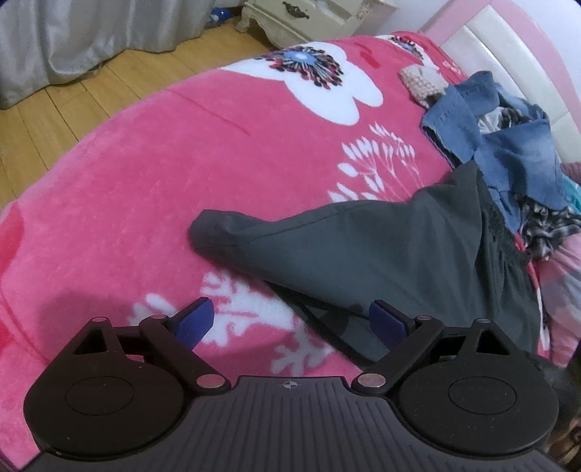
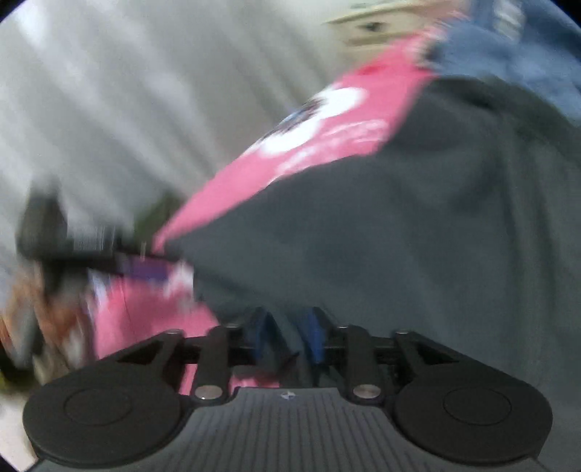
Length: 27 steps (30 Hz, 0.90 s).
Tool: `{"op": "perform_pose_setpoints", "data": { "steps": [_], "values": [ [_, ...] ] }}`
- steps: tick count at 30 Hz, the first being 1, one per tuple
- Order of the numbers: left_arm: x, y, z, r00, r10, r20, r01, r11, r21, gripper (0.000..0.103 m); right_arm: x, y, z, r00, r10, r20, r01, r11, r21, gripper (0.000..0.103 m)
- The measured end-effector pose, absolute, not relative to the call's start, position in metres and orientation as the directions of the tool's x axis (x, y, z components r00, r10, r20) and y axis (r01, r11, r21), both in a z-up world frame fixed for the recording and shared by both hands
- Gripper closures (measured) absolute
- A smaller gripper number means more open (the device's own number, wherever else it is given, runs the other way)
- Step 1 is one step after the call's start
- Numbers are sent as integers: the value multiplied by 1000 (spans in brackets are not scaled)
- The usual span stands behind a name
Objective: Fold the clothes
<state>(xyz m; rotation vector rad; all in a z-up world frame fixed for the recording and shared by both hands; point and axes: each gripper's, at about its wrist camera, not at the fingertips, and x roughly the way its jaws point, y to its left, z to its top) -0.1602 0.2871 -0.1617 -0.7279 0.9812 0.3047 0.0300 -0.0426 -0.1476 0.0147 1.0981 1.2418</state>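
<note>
The left tool [image 1: 292, 321] hangs with its blue pads spread wide and nothing between them, just above the near hem of a dark grey garment [image 1: 381, 250] that lies on the pink flowered blanket [image 1: 145, 181] of the bed. The right tool [image 2: 285, 336] has its jaws drawn close with a fold of the same grey cloth [image 2: 399, 225] pinched between the pads, so it appears to have hold of the garment's edge.

The step in hand looks like laying out or starting the first fold: one corner is gripped on the right and the left tool is coming in for the other. The next move calls for the left pads to close on the loose near edge without catching the blanket under it, so both tools can lift and carry the cloth over together.

Only the left view shows, farther off, the heap of unfolded clothes [image 1: 508, 145], denim among them, by the padded headboard [image 1: 508, 47], with wooden floor [image 1: 72, 109] and a cream cabinet [image 1: 308, 18] beyond. The right view is badly blurred, yet it alone shows the grip, and the left tool as a dark smear at the side.
</note>
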Motion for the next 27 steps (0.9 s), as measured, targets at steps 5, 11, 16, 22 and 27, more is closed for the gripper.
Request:
{"op": "perform_pose_setpoints", "data": {
  "steps": [5,11,16,22,27],
  "values": [
    [-159,286,-167,530,-66,-846,-543,739,-398,9,37,-65,-130,53,778,-626,-778,425,462,60],
    [-158,288,-168,530,-66,-845,-547,735,-400,9,-44,-71,-99,80,810,-581,-996,80,-25,61],
    [-159,290,-168,531,-68,-845,-553,727,-406,9,-129,-71,-118,30,803,-595,-842,-301,-449,63],
    [-158,290,-167,526,-71,-847,-556,726,-406,9,-173,-76,-178,117,800,-589,-366,-516,-774,63],
    [-158,293,-168,529,-77,-845,-559,717,-416,9,-175,-64,-196,84,794,-602,-181,-582,-793,64]
  ]
}}
